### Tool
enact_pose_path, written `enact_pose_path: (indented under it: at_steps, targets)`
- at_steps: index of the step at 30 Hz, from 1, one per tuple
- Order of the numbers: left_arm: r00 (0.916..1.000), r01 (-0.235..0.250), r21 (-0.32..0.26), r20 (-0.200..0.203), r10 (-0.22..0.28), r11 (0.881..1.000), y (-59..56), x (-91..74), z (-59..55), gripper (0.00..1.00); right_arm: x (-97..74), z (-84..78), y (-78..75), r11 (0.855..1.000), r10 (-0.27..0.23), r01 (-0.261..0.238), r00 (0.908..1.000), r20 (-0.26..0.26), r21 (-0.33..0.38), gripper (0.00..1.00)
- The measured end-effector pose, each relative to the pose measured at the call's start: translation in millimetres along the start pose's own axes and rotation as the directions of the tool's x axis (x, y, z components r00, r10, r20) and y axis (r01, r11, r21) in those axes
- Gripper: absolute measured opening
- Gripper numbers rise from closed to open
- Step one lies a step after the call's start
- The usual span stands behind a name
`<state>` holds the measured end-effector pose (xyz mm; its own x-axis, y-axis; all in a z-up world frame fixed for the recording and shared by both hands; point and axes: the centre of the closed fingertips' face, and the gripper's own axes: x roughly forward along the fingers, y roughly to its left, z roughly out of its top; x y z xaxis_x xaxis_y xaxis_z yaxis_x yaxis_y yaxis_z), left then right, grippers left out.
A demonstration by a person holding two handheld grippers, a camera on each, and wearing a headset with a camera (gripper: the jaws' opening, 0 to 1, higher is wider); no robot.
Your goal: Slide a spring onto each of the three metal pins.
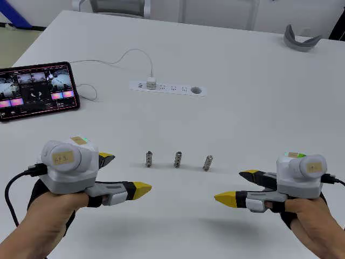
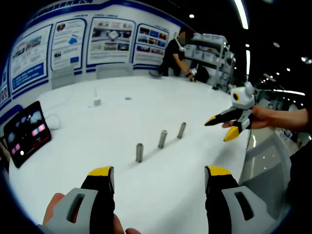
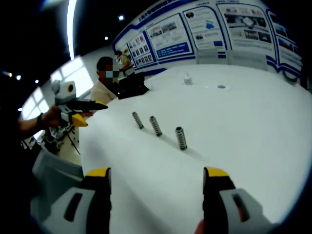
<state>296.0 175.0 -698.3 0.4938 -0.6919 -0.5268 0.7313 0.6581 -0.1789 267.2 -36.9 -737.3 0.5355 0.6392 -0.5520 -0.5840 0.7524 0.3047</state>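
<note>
three upright coiled springs (image 1: 178, 159) in a row

Three pins (image 1: 178, 159) (a spring (image 1: 149, 158) on each) stand between the left gripper (image 1: 128, 172) and right gripper (image 1: 232, 185), jaws apart

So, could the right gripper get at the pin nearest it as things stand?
Probably yes: the right gripper is open and empty, pointing roughly toward that pin, with only bare table between them.
</note>
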Motion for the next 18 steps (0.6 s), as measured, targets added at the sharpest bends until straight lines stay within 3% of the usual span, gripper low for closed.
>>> enact_pose_path:
  at_steps: [10,18]
  targets:
    - [0.9999,-0.005,-0.001,-0.013,0.005,1.000,-0.2,-1.3,-7.1,0.81,0.6,-7.3,11.1,1.000,0.001,-0.001,1.0000,0.002,0.005,0.80]
    - [0.9994,-0.002,0.007,-0.036,0.002,1.000,-2.1,-2.3,-10.3,0.76,3.3,-6.1,14.7,1.000,0.013,-0.013,0.9999,0.001,0.001,0.82]
